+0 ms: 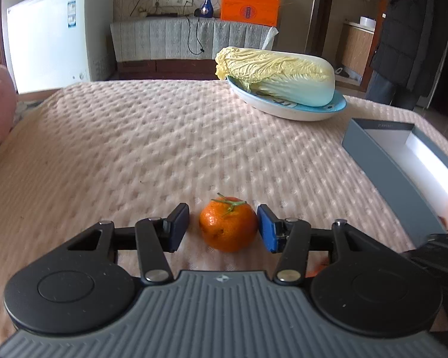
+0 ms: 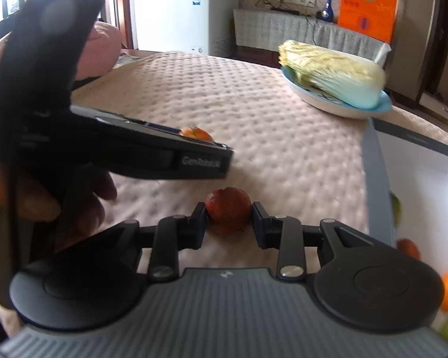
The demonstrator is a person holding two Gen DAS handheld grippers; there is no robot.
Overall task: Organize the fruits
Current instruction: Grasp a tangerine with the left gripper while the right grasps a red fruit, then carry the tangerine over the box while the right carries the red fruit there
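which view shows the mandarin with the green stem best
The left wrist view: the mandarin sits sharp and whole between the open left tongs. In the right wrist view only its top peeks over the left gripper's body, blurred.

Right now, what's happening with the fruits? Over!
Left gripper open, jaws either side of the tangerine, not touching. Right gripper shut on a red fruit. Box to the right, some fruit already inside. Nothing in the way.

1 tangerine (image 1: 228, 224), 1 red fruit (image 2: 228, 210), 1 cabbage (image 1: 279, 73), 1 plate (image 1: 319, 112), 1 box (image 1: 394, 161).
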